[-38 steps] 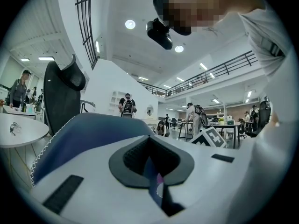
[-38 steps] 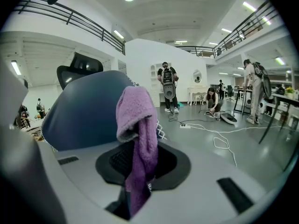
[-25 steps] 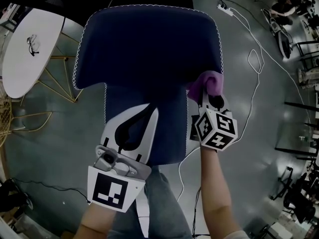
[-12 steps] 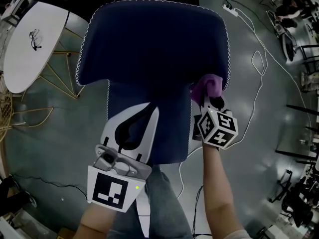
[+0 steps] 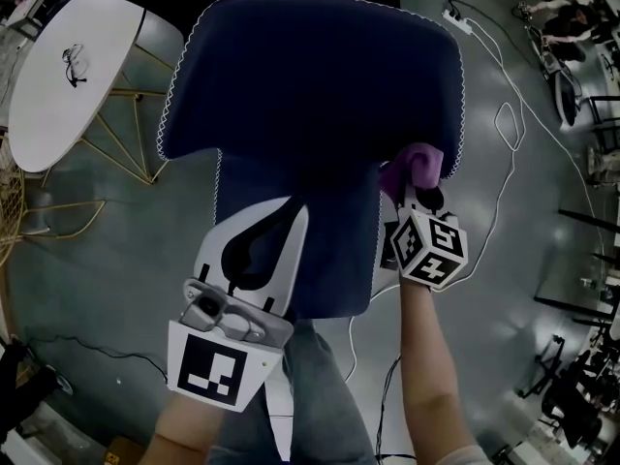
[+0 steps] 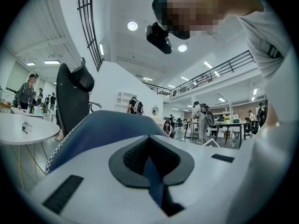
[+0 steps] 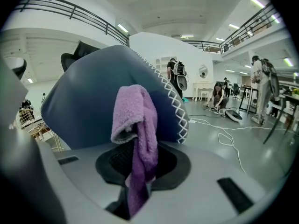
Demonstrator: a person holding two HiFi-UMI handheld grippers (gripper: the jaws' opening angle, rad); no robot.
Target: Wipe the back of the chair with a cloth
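Observation:
The dark blue chair back (image 5: 310,76) with white edge stitching fills the upper middle of the head view. A purple cloth (image 5: 418,166) presses against its lower right corner, and my right gripper (image 5: 412,197) is shut on it. In the right gripper view the cloth (image 7: 138,120) hangs folded out of the jaws of the right gripper (image 7: 135,171), in front of the chair back (image 7: 93,97). My left gripper (image 5: 291,211) lies over the narrow lower part of the chair back, its jaws shut with nothing in them. The left gripper (image 6: 152,171) points over the chair back (image 6: 103,129).
A white round table (image 5: 68,76) with a pair of glasses (image 5: 70,58) and gold wire legs (image 5: 107,153) stands at the left. A white cable (image 5: 504,134) and a power strip (image 5: 457,19) lie on the grey floor at the right. A black office chair (image 6: 70,97) stands behind.
The chair and the right gripper with the cloth have shifted slightly right in the head view. The cloth stays at the same corner. The left gripper has hardly moved.

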